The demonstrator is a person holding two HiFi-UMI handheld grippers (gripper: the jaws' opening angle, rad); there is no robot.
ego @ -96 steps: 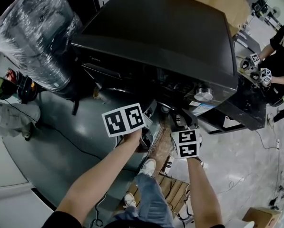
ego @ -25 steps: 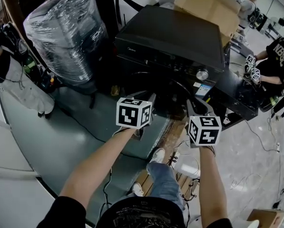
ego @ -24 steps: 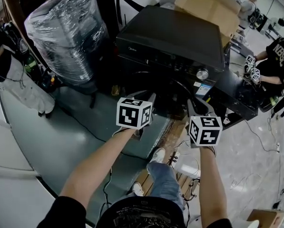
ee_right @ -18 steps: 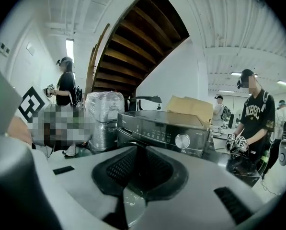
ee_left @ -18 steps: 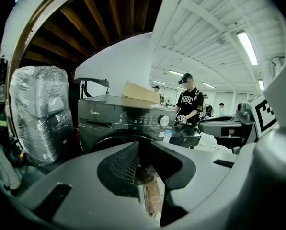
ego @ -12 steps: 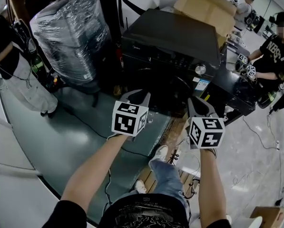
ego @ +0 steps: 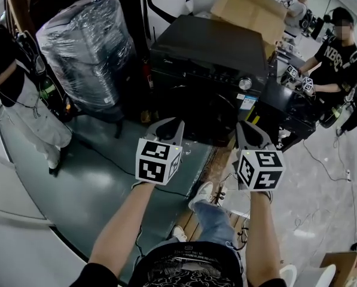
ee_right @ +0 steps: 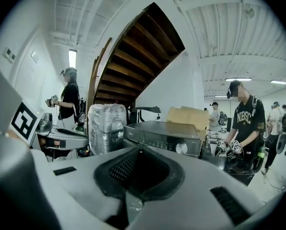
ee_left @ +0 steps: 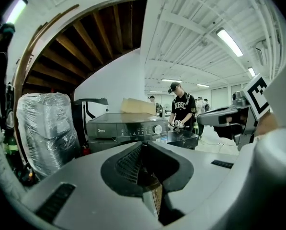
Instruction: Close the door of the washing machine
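The black front-loading washing machine [ego: 211, 52] stands ahead of me, with its control panel and silver knob [ego: 245, 84] facing me. Its round dark door [ego: 217, 113] seems to lie flat against the front. My left gripper [ego: 170, 127] and right gripper [ego: 250, 131] hover side by side short of the machine and touch nothing. Their jaws have just been closing with nothing between them, and both now stand shut. The machine [ee_left: 126, 126] shows over the left gripper [ee_left: 143, 145] and again, as the machine [ee_right: 164, 139], over the right gripper [ee_right: 139, 150].
A plastic-wrapped appliance [ego: 88, 46] stands to the machine's left and a cardboard box [ego: 250, 9] behind it. A person [ego: 336, 58] works with grippers at a dark unit [ego: 292, 109] on the right. Another person [ego: 11, 82] is at far left. A wooden pallet [ego: 217, 160] lies underfoot.
Both grippers have drawn back from the machine's front towards me and risen. Their jaws have narrowed to shut. The machine now sits farther off in the head view.
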